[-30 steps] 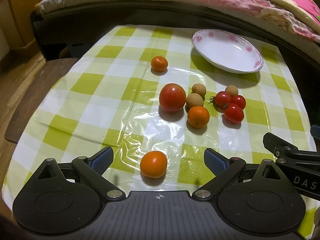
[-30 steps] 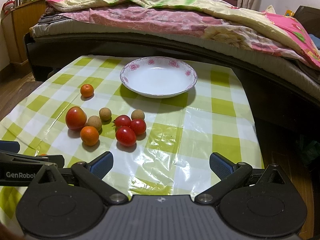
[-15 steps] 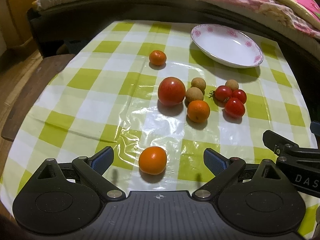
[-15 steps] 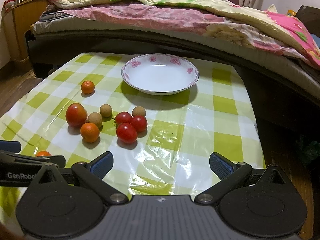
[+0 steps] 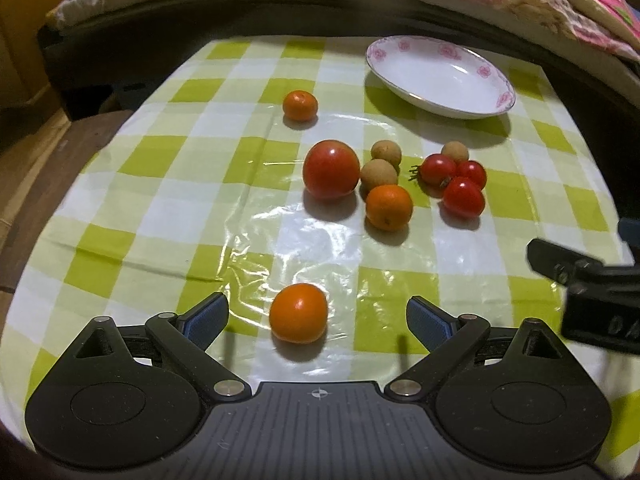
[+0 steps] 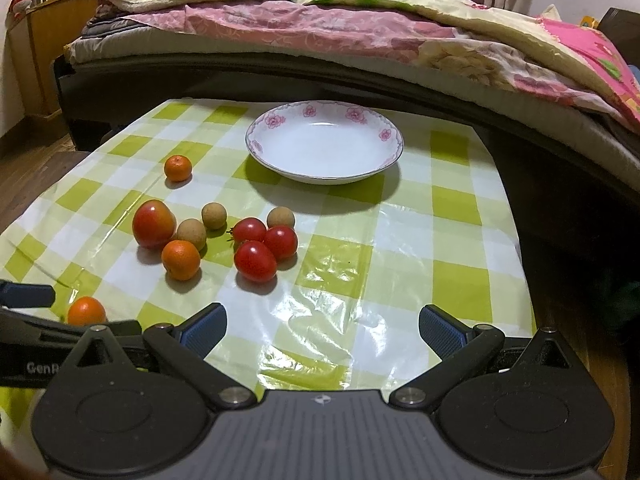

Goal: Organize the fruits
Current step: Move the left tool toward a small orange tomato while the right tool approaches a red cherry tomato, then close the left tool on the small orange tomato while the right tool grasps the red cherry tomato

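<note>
My left gripper is open, and a small orange lies on the table between its fingertips, untouched. Further off sit a big tomato, a second orange, two longans, three cherry tomatoes with another longan behind them, and a third orange at the back. A white flowered dish stands empty at the far right. My right gripper is open over bare cloth, with the cherry tomatoes and the dish ahead of it.
A green-checked plastic cloth covers the table. A bed with quilts runs along its far edge, and a wooden cabinet stands at the left. The right gripper's body shows at the left view's right edge.
The left gripper has crept forward and lower, so the near orange sits further in between its fingertips. The right gripper has also edged forward toward the fruit. No fruit has moved.
</note>
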A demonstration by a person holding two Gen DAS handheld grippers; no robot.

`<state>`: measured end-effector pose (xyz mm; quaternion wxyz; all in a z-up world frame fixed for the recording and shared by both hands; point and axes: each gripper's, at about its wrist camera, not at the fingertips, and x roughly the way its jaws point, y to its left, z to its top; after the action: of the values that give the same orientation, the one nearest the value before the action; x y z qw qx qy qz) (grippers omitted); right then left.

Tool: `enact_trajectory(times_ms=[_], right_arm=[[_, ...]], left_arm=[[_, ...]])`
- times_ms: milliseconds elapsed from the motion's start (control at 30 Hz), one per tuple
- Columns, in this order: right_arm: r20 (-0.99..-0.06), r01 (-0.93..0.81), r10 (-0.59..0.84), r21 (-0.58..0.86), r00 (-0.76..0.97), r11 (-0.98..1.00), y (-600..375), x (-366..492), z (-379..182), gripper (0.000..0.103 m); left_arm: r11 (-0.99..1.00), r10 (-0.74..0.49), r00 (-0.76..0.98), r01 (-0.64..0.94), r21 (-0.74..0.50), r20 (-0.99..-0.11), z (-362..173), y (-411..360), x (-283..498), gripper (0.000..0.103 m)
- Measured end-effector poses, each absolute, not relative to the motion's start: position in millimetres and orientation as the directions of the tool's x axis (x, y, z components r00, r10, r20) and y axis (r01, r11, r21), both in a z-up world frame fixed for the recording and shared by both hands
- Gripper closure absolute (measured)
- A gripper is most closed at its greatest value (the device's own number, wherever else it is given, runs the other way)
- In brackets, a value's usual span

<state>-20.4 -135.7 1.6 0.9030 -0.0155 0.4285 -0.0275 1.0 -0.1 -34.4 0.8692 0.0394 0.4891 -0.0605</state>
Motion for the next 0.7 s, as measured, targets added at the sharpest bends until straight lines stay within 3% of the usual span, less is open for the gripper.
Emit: enact_trajectory(times_ms=[100, 200, 433, 700], right_arm=[[-0.773, 0.035, -0.059, -0.047, 0.632, 0.998, -137.0, -20.4, 2.2, 0.0], [-0.773, 0.037, -0.05, -0.034, 0.632, 0.999, -139.9, -20.0, 3.2, 0.0], [-0.771, 0.035, -0.028, -0.007, 0.636, 0.999, -149.0, -16.6, 8.3, 0.0], [-0.754, 0.067, -0.047, -0.004, 0.655, 0.998, -170.1, -8.3, 14.6, 0.001]], left_arm=[[0.988, -0.058, 0.502, 0.15, 0.021, -0.863, -40.2, 0.4, 1.0, 0.009], [0.989, -0.074, 0.485, 0.15, 0.0, -0.871, -44.5, 4.1, 2.7, 0.019], [0.991, -0.065, 0.498, 0.132, 0.001, -0.865, -44.7, 6.7, 6.3, 0.028], [0.989, -0.044, 0.492, 0.142, 0.031, -0.869, -45.7, 3.9, 7.0, 0.028]])
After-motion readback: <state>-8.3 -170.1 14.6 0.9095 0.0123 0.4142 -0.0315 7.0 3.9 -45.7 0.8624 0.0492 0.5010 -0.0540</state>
